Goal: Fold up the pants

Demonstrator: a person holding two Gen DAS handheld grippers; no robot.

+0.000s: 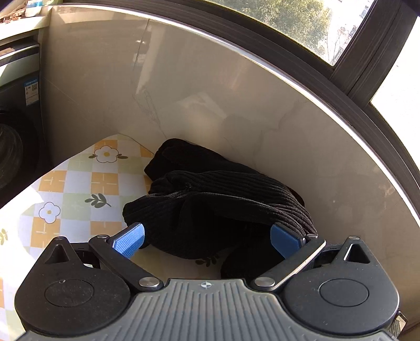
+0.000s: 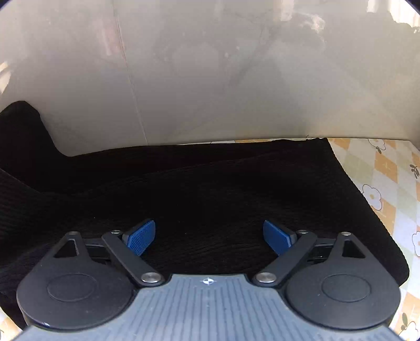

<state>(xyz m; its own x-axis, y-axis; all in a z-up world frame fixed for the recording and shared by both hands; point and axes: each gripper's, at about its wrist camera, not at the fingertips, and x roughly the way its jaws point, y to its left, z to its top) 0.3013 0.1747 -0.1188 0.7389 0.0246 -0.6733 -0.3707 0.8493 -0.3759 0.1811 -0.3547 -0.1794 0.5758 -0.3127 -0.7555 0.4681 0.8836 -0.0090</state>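
Observation:
Black ribbed pants [image 1: 223,188] lie bunched in a heap on the flower-patterned tablecloth [image 1: 78,183], pushed up against the beige wall. My left gripper [image 1: 207,241] is open wide right at the near side of the heap, and cloth bulges between its blue pads [image 1: 128,241]. In the right wrist view the pants [image 2: 210,183] spread flatter across the table, with one end rising at the left. My right gripper [image 2: 209,237] hovers open just above this dark cloth, its blue pads [image 2: 141,237] apart and holding nothing.
A glossy beige wall [image 1: 183,91] runs close behind the table. A window [image 1: 302,21] with a dark frame sits above it. A dark washing machine [image 1: 15,105] stands beyond the table's left edge. Bare tablecloth [image 2: 388,168] shows to the right of the pants.

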